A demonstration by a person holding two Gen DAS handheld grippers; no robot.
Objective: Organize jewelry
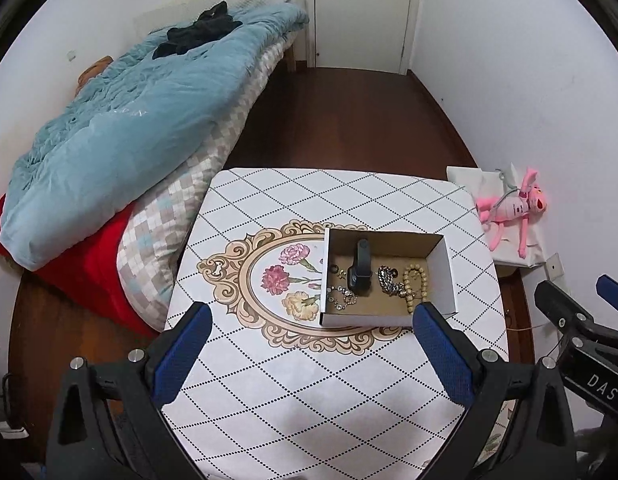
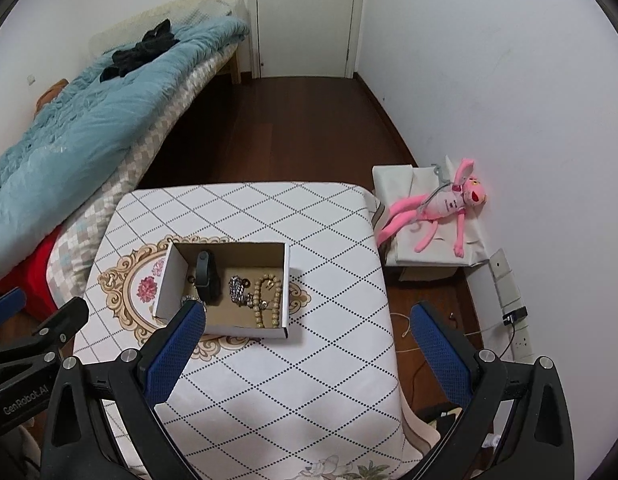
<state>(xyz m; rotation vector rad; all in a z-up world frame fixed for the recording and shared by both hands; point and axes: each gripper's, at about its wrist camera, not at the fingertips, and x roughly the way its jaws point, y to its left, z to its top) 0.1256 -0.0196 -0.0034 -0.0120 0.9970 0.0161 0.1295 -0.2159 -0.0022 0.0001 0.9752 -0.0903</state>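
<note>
From the left wrist view, the left gripper [image 1: 313, 320] hangs above the near part of the table [image 1: 293, 392], its blue-padded fingers [image 1: 185, 352] spread wide with nothing between them. Ahead of it an open cardboard box [image 1: 441, 272] sits on the patterned tablecloth, partly over the flower medallion [image 1: 277, 280]. Inside lie a black wristband [image 1: 359, 268], a sparkly chain bracelet [image 1: 341, 298] at the box's left, a chunky metallic piece [image 1: 389, 282] and a cream bead necklace [image 1: 415, 284] toward the right. The right gripper [image 1: 581, 312] shows at the right edge; its opening cannot be told from here. A bed with a blue quilt [image 1: 129, 120] lies to the left, and a pink plush toy [image 1: 517, 208] lies by the wall. From the right wrist view, the right gripper [image 2: 309, 328] also stands wide and empty, above the table's right side, its left finger [image 2: 177, 348] overlapping the box's [image 2: 287, 280] near left corner in the picture. The wristband [image 2: 205, 278], metallic piece [image 2: 239, 290] and bead necklace [image 2: 267, 300] all rest in the box.
</note>
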